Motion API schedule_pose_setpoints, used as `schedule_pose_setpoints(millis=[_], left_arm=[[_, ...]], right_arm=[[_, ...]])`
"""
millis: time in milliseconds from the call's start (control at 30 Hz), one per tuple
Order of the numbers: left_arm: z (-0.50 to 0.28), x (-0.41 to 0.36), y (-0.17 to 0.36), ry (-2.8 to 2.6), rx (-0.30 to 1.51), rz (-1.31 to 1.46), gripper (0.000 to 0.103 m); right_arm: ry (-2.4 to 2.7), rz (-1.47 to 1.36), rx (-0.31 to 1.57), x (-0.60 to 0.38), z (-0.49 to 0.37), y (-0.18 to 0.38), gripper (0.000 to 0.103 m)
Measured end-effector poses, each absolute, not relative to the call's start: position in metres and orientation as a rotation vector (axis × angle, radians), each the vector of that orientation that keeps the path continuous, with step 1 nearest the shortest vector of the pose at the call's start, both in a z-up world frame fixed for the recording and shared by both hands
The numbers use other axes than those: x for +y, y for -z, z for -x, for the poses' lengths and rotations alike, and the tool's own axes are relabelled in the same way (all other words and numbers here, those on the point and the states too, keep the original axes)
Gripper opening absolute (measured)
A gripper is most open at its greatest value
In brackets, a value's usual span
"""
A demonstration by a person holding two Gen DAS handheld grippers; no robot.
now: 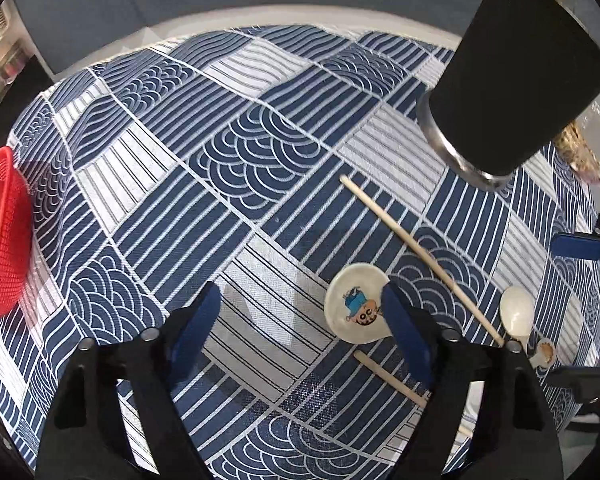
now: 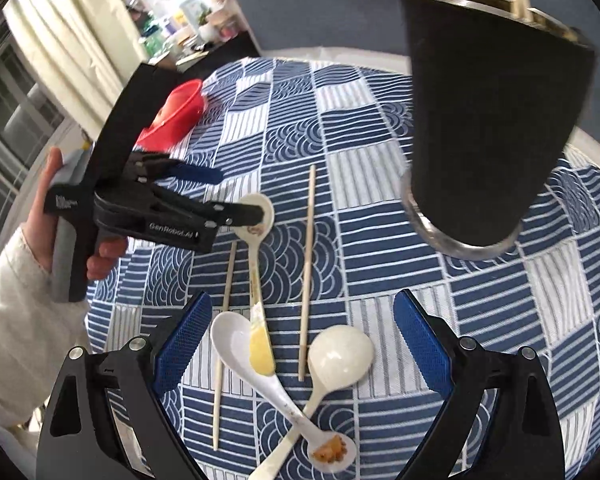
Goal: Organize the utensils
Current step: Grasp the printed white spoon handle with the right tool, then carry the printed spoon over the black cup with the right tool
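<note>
Left wrist view. Left gripper (image 1: 300,320): jaws spread wide, nothing between them, hovering low over the tablecloth (image 1: 228,152). Its right finger stands just beside, perhaps touching, the cartoon spoon (image 1: 358,308) at 4 o'clock; I judge it is lining up for a pick. Long chopstick (image 1: 420,256): lies loose, running from centre toward 4 o'clock. Short chopstick (image 1: 388,376): at 5 o'clock, partly under the finger. Plain spoon (image 1: 518,312): at 4 o'clock, beyond the long chopstick. Black holder (image 1: 512,76): stands at 1 o'clock, sticks already rising from it, so it looks like the collecting point. Red basket (image 1: 0,232): at 9 o'clock, on the table edge, apart from the utensils.

Right wrist view. Right gripper (image 2: 302,344): jaws wide apart, empty, poised above the utensil cluster at 6 o'clock. Soup spoon (image 2: 236,344) and round spoon (image 2: 340,350): handles crossed, bowls toward the jaws, so I judge one must be lifted off the other. The person's left hand (image 2: 48,216), at 9 o'clock, holds the other gripper over the cartoon spoon's bowl. The black holder looms at 2 o'clock.
</note>
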State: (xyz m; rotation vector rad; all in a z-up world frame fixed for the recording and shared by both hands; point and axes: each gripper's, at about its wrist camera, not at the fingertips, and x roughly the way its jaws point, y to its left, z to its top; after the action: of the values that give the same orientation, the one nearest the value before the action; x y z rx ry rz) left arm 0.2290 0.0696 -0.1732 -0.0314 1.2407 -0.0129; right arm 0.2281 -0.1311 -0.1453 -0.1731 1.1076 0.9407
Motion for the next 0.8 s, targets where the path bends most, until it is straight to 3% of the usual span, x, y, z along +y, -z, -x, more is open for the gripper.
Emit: schedule_pose_setpoints(millis=[133, 233, 533, 600, 667, 700, 733, 800], left_arm=[[-0.229, 0.068, 0.176, 0.032, 1.245, 0.012, 0.053], [-0.228, 0.063, 0.171, 0.094, 1.233, 0.026, 0.01], [-0.216, 0.041, 0.15, 0.168, 1.193, -0.038, 0.007], [-0.212, 0.037, 0.142, 0.204, 1.181, -0.026, 0.007], [-0.212, 0.033, 0.136, 0.216, 1.166, -0.047, 0.006], [-0.211, 0.033, 0.133, 0.226, 1.16, -0.053, 0.006], [-0.209, 0.03, 0.129, 0.24, 1.153, -0.053, 0.006], [-0.206, 0.027, 0.124, 0.245, 1.139, -0.066, 0.006]], right_arm=[[-0.953, 0.186, 1.132, -0.119, -0.228, 0.155, 0.088], [-0.975, 0.235, 1.126, -0.108, -0.222, 0.158, 0.088], [-0.977, 0.297, 1.104, -0.096, -0.209, 0.162, 0.084], [-0.987, 0.316, 1.116, -0.093, -0.206, 0.165, 0.068], [-0.979, 0.342, 1.112, -0.091, -0.202, 0.167, 0.06], [-0.987, 0.361, 1.114, -0.088, -0.198, 0.168, 0.041], [-0.995, 0.371, 1.118, -0.087, -0.196, 0.169, 0.011], [-0.986, 0.395, 1.094, -0.086, -0.189, 0.165, 0.008]])
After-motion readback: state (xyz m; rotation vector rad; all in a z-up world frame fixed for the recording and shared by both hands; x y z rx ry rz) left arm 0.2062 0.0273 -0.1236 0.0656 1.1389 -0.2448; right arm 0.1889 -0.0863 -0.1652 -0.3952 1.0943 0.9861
